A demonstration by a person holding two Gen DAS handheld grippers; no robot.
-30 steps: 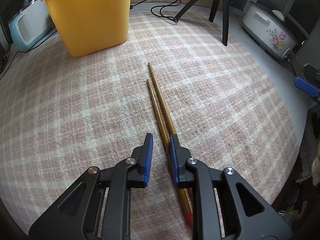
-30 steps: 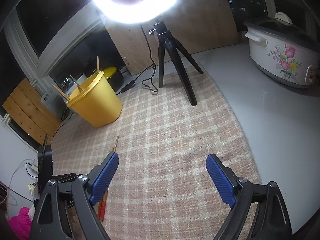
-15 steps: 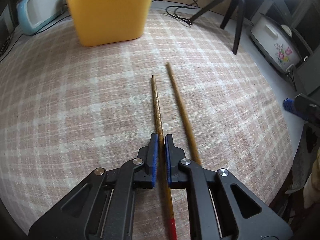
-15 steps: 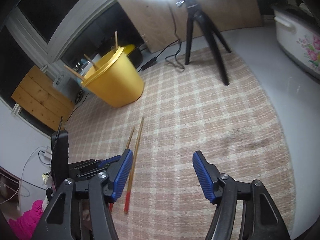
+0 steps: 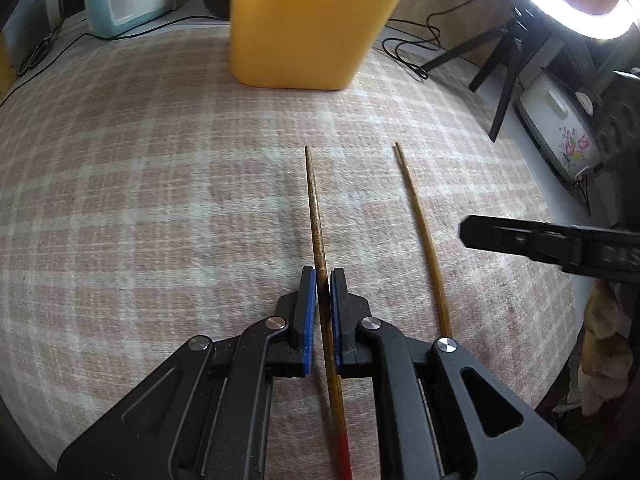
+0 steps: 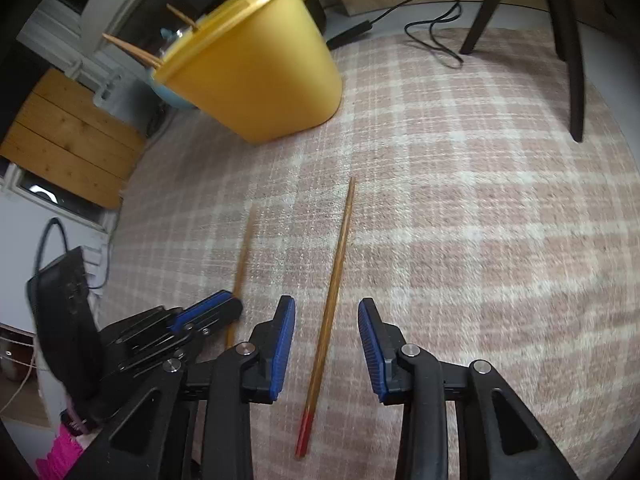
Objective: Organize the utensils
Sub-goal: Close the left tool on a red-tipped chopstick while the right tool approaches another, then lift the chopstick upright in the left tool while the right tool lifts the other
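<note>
Your left tool (image 5: pixel 322 312) pinching one red-tipped chopstick (image 5: pixel 316 216) above the plaid mat (image 5: pixel 160 200), your right tool (image 6: pixel 326 344) closing in, pads astride but clear of the second chopstick (image 6: pixel 336 272) lying flat, yellow bin (image 6: pixel 256 80) standing beyond on the desk.

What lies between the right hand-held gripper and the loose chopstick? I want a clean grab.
Nothing visible. The loose chopstick lies flat on the cloth, already between the open jaws of the right hand-held gripper, which have just been closing. The left hand-held gripper holds the other chopstick, off to the side.
</note>
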